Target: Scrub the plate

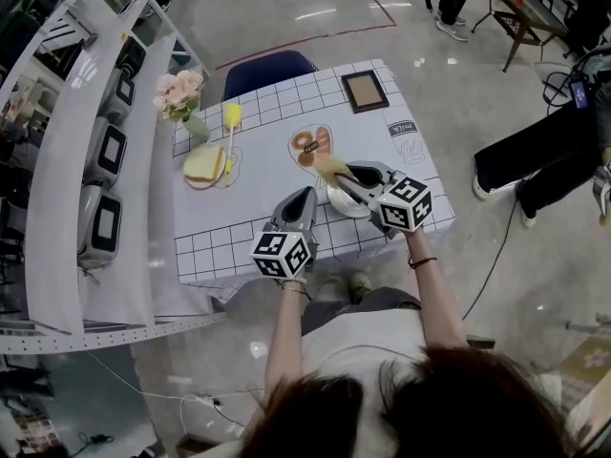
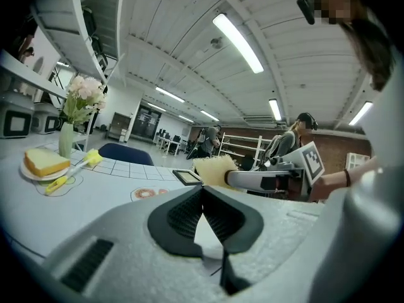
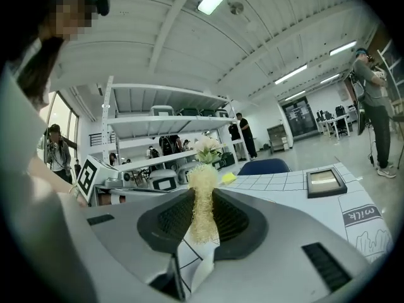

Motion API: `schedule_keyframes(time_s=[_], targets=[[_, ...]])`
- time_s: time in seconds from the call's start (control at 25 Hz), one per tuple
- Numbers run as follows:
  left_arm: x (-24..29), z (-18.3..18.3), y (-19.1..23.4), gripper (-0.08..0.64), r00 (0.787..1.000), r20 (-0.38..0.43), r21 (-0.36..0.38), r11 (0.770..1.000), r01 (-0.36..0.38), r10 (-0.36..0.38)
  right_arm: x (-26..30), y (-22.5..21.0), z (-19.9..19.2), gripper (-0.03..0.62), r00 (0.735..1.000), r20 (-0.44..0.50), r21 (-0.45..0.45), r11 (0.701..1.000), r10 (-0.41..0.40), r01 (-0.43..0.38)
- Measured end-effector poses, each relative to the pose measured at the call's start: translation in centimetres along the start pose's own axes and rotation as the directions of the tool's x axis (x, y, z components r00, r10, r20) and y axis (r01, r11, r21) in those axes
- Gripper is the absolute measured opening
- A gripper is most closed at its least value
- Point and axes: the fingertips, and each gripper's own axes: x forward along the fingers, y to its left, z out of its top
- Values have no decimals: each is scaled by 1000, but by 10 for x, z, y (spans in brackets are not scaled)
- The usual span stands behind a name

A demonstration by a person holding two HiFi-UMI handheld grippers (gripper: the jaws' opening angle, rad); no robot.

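Premises: a large indoor hall with a polished grey floor (image 1: 315, 8) marked by a red line, and a white ceiling carrying strip lights (image 2: 238, 43). A tall white shelving unit (image 1: 86, 160) runs along the left side and holds several box-shaped appliances (image 1: 107, 156). One person (image 1: 535, 151) in dark trousers is at the right edge, another stands at the far end near a small side table (image 1: 520, 12).

Work surface: a table (image 1: 258, 175) covered with a white cloth printed in a black grid. A blue chair (image 1: 265, 71) is pushed against its far side.

Items on the cloth, far half: a vase of pale flowers (image 1: 181, 98) at the left corner, a yellow-headed brush (image 1: 231, 122) just beside it, and a slice of bread (image 1: 204, 163) on a small dish. A doughnut print (image 1: 310, 146) sits mid-table and a dark picture frame (image 1: 365, 91) lies towards the right.

Task item: the white plate (image 1: 342, 203) rests near the front edge, right of centre, partly covered by the right gripper (image 3: 202, 197).

Tools: the right gripper is clenched on a straw-coloured fibrous scrubber (image 1: 327, 167), which sits at the plate's far-left rim; contact with the plate cannot be confirmed. The left gripper (image 2: 202, 191) hangs just left of the plate with its jaws pressed together and nothing between them.
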Motion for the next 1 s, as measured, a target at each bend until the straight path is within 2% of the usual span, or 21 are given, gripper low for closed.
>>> schedule_keyframes(time_s=[0.56, 1.0], targets=[[-1, 4, -1, 11, 1000, 10, 18, 1000, 2, -2, 0, 3, 3, 78, 999, 33, -2, 1000, 17, -17], [-3, 1, -1, 11, 1000, -4, 25, 1000, -2, 2, -2, 2, 5, 80, 997, 72, 35, 999, 24, -27]])
